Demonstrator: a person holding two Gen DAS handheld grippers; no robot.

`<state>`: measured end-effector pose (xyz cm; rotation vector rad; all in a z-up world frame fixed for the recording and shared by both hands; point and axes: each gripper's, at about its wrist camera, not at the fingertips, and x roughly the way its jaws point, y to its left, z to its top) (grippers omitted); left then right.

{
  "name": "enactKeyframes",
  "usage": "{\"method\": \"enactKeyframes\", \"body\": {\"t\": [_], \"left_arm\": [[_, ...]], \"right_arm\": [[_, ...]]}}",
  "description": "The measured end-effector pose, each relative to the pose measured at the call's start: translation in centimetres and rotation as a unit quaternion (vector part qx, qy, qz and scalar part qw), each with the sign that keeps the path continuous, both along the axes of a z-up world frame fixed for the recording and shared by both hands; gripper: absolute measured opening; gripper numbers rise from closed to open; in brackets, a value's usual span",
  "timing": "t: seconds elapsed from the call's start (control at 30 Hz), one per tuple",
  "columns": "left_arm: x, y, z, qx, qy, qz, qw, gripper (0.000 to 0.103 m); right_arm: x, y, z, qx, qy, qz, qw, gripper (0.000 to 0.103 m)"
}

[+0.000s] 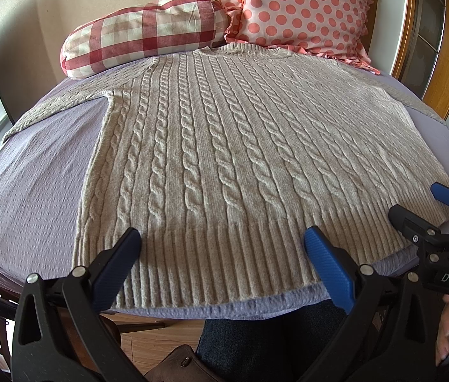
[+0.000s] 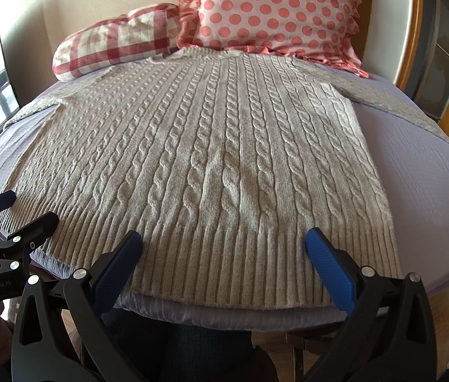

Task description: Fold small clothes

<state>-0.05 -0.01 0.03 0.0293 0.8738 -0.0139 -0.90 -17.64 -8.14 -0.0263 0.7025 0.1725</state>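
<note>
One garment is under handling: a grey cable-knit sweater [image 1: 224, 146] laid flat and face up on the lilac-covered bed [image 1: 33, 191]. Its ribbed hem [image 1: 211, 264] runs along the near edge of the bed, its neckline lies at the far edge against the pillows, and both sleeves are spread outward toward the left and right edges. This layout suits a fold started from the hem or the sides, since every edge is exposed and the knit shows no bunching.

Left gripper [image 1: 221, 245] hovers over the hem toward the near left corner of the sweater, fingers spread wide and holding nothing. Right gripper [image 2: 223, 243] is placed likewise over the hem toward the near right corner, fingers equally released and empty. Each appears in the other's view, so they sit side by side, near but apart.

Judgement: folding has not begun; the paired stance above the hem suggests preparation to pinch the bottom edge.

Checked pillow [image 1: 141, 31] and dotted pillow [image 1: 301, 9] sit at the far edge, the dotted one touching the neckline.
</note>
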Motion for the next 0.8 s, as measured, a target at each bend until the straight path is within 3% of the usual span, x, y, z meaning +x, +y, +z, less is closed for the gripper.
{"method": "enactKeyframes", "body": {"t": [0.1,0.17,0.33,0.43,0.5,0.53,0.67,0.8], "left_arm": [[0.2,0.0,0.1,0.002,0.001,-0.004,1.0,0.101],[0.5,0.4,0.5,0.001,0.008,-0.012,0.9999,0.101],[2.2,2.5,2.7,-0.029,-0.017,-0.008,0.9994,0.101],[3.4,3.9,3.8,-0.052,-0.033,-0.007,0.9981,0.101],[4.9,5.8,4.8,-0.084,-0.045,-0.002,0.9955,0.101],[5.3,6.3,5.0,-0.093,-0.05,0.001,0.9944,0.101],[7.9,10.6,6.1,-0.14,-0.08,0.043,0.986,0.101],[9.1,13.8,6.4,-0.167,-0.092,0.082,0.9782,0.101]], "right_arm": [[0.2,-0.5,0.4,0.014,-0.006,0.029,0.999,0.102],[1.0,-2.9,1.8,0.064,-0.004,0.027,0.998,0.102],[4.8,-15.5,6.5,0.187,-0.046,-0.078,0.978,0.102],[9.7,-25.2,7.8,0.247,-0.043,-0.163,0.954,0.102],[12.3,-29.8,7.5,0.258,-0.035,-0.219,0.94,0.082],[13.4,-31.4,7.2,0.261,-0.028,-0.24,0.935,0.077],[17.5,-39.2,4.6,0.315,0.014,-0.336,0.887,0.059],[19.5,-43.8,2.1,0.358,0.032,-0.403,0.842,0.051]]}}
